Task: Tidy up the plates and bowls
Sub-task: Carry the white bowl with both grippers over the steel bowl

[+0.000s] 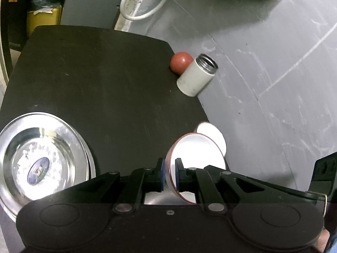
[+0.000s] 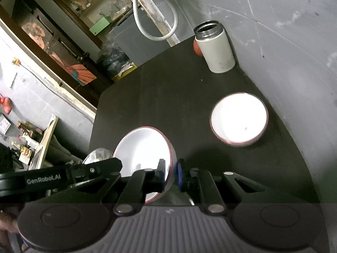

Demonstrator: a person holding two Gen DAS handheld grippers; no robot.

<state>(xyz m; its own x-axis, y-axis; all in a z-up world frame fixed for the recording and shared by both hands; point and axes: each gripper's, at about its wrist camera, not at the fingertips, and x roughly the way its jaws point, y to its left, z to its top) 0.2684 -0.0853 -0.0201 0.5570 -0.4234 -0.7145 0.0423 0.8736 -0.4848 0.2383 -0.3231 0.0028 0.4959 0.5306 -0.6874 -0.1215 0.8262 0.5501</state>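
In the left wrist view my left gripper (image 1: pixel 169 169) is shut on the wall of a white bowl with a red rim (image 1: pixel 198 154), held tilted above the black table (image 1: pixel 101 80). A second white bowl (image 1: pixel 212 133) shows just behind it. In the right wrist view my right gripper (image 2: pixel 171 169) is shut on the rim of a white red-rimmed bowl (image 2: pixel 143 154). I cannot tell whether both grippers hold the same bowl. Another such bowl (image 2: pixel 239 119) sits on the table near its right edge. Stacked steel plates (image 1: pixel 44 158) lie at the near left.
A white flask (image 1: pixel 197 76) without a lid and a red ball (image 1: pixel 181 62) stand at the table's far right edge, against the grey wall (image 1: pixel 273 84). A white hose (image 1: pixel 145 2) hangs behind. The left gripper's black body (image 2: pixel 69 174) is at the left of the right view.
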